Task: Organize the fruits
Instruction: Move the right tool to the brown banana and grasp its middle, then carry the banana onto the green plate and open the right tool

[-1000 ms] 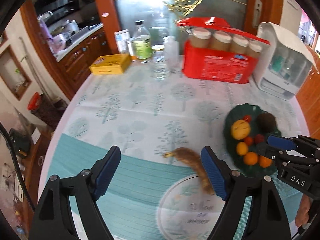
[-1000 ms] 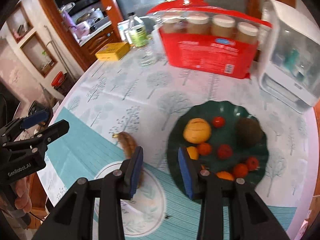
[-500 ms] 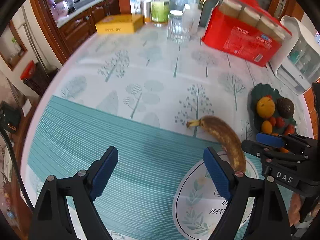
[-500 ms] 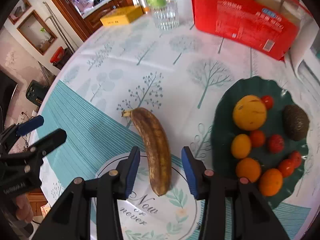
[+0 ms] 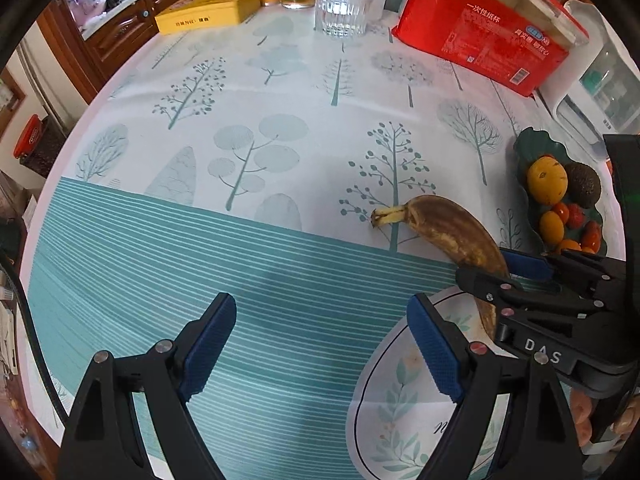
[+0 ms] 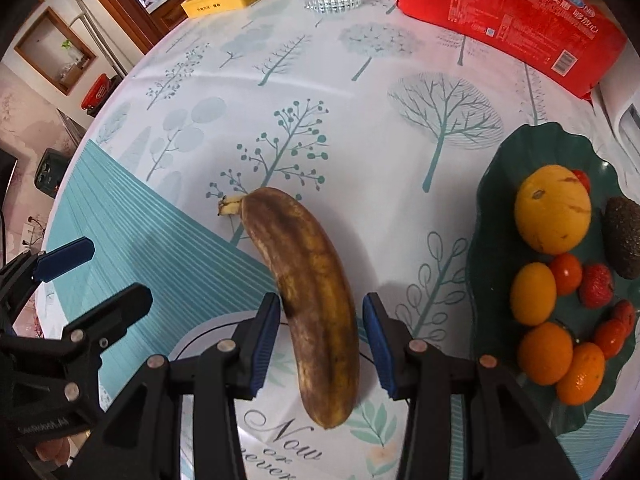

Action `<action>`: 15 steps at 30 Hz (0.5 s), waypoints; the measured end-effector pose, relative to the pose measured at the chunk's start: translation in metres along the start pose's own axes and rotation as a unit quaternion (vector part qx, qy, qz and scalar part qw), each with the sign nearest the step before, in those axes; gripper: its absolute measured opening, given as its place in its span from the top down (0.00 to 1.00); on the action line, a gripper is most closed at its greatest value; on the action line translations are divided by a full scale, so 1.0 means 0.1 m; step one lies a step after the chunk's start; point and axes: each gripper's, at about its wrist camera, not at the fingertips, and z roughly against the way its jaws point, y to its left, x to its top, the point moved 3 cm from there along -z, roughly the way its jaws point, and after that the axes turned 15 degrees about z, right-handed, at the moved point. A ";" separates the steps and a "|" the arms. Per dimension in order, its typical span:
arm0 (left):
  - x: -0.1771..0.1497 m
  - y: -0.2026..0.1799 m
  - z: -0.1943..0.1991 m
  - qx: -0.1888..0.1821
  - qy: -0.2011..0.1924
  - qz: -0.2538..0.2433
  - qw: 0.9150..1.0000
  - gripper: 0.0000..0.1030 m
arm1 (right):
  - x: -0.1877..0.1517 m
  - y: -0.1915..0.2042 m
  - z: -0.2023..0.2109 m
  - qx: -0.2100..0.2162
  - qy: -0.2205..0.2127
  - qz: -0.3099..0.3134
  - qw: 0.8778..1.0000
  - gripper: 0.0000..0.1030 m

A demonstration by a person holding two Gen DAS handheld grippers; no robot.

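Observation:
A brown overripe banana [image 6: 308, 284] lies on the tablecloth, stem pointing far left; it also shows in the left wrist view [image 5: 448, 232]. My right gripper [image 6: 320, 340] is open, its jaws standing either side of the banana's lower half with gaps on both sides. A dark green leaf-shaped plate [image 6: 496, 184] at the right holds a yellow fruit [image 6: 552, 208], an avocado, small oranges and red fruits; the plate also shows in the left wrist view [image 5: 536, 140]. My left gripper [image 5: 320, 348] is open and empty over the striped teal cloth, left of the banana.
A drinking glass [image 5: 340, 6], a yellow box [image 5: 208, 16], bottles, a red pack of paper cups [image 5: 484, 36] and a white appliance [image 5: 600, 88] stand along the table's far side. The round table's edge curves along the left.
Both grippers have dropped lower and closer to the table. The right gripper's jaws have moved forward around the banana. The banana has not moved.

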 end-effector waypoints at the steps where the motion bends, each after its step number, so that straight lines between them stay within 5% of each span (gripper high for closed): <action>1: 0.00 0.00 -0.02 -0.001 0.002 0.001 1.000 0.16 | 0.01 0.01 -0.02 -0.002 -0.001 0.001 1.000 0.58; 15: -0.05 0.03 -0.04 -0.008 0.011 0.013 1.000 0.16 | -0.03 0.04 0.03 -0.018 -0.030 0.001 0.999 0.65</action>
